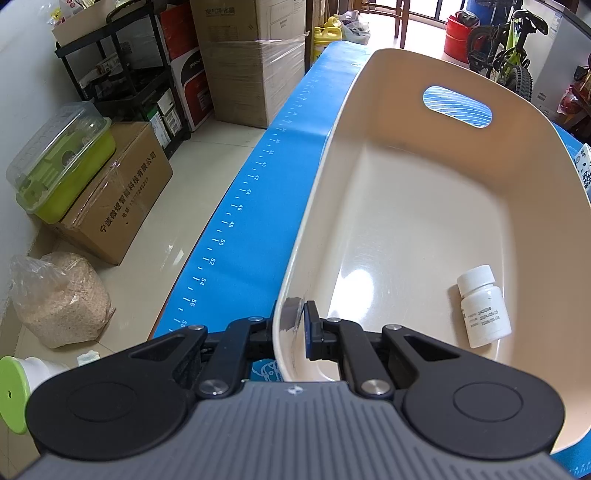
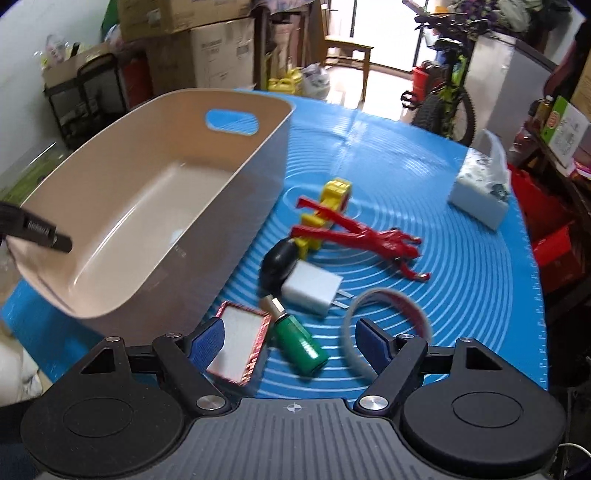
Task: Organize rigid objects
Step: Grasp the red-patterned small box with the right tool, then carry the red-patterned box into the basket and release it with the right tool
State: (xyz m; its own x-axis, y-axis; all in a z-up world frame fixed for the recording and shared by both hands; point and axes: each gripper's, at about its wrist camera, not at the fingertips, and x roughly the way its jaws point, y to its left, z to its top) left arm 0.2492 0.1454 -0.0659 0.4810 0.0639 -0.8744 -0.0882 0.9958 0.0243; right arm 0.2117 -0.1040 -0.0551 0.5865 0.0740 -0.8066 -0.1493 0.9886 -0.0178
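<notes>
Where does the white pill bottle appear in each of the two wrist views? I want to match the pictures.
Left wrist view: the white pill bottle lies on the floor of the beige basket, lower right, near the gripper.
Right wrist view: not clearly in it; the basket wall hides that corner and only a blurred pale patch shows.
Shared landmark: the basket's oval handle hole, with the blue mat showing through it.

1. A pale glossy tiled floor [image 1: 207, 155] reflects daylight.
2. Stacked cardboard boxes [image 1: 251, 62] and a black shelving unit [image 1: 122, 70] stand against a white wall [image 1: 26, 85].
3. A child's green bicycle [image 1: 506, 55] stands near a bright doorway [image 2: 384, 33].
4. A wooden chair [image 2: 347, 51] stands there.
</notes>
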